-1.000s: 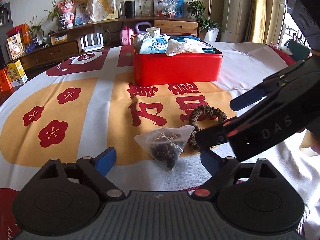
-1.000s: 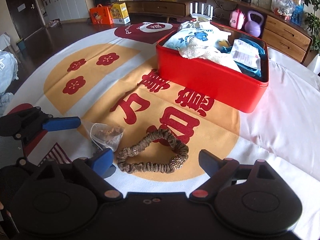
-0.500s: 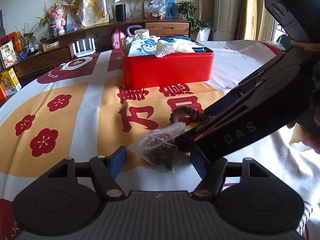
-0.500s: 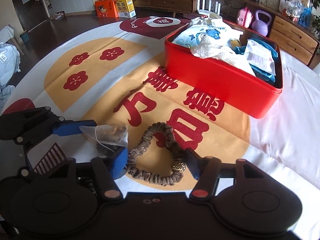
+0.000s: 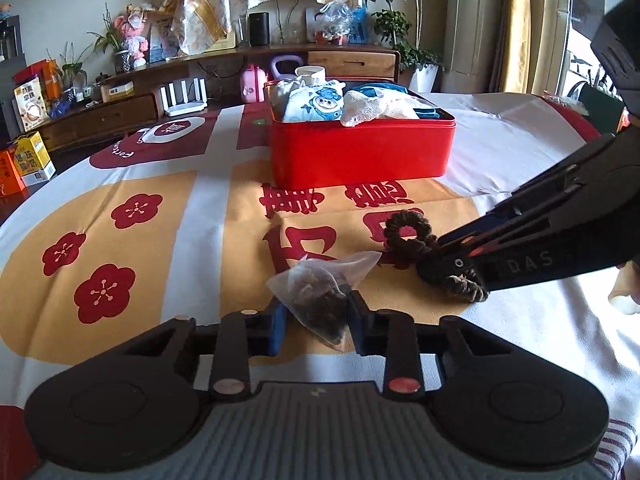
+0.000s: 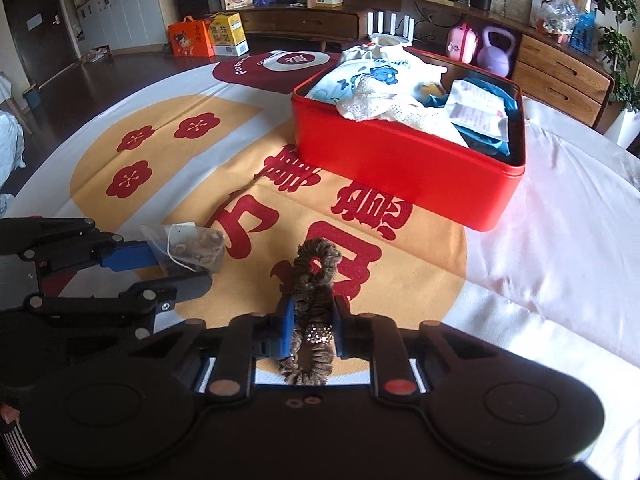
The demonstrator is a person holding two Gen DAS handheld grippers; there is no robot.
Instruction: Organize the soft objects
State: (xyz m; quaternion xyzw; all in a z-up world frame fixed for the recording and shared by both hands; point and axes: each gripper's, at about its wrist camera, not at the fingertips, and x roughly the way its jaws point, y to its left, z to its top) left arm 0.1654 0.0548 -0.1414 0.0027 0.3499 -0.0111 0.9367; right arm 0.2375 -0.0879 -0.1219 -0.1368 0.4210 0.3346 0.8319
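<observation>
My left gripper is shut on a clear pyramid tea bag of dark leaves, low over the tablecloth; it also shows in the right wrist view. My right gripper is shut on a brown hair scrunchie, squeezed into a long loop; from the left wrist view the scrunchie sticks out of the right gripper. A red tin box holding folded cloths stands farther back; it also shows in the left wrist view.
The table carries a white, orange and red printed cloth. Behind it runs a wooden sideboard with a router, a pink toy and a kettlebell. Cartons stand on the floor at the left.
Both grippers moved in and closed: the left on the tea bag, the right on the scrunchie, which went from a flat ring to a pinched loop.
</observation>
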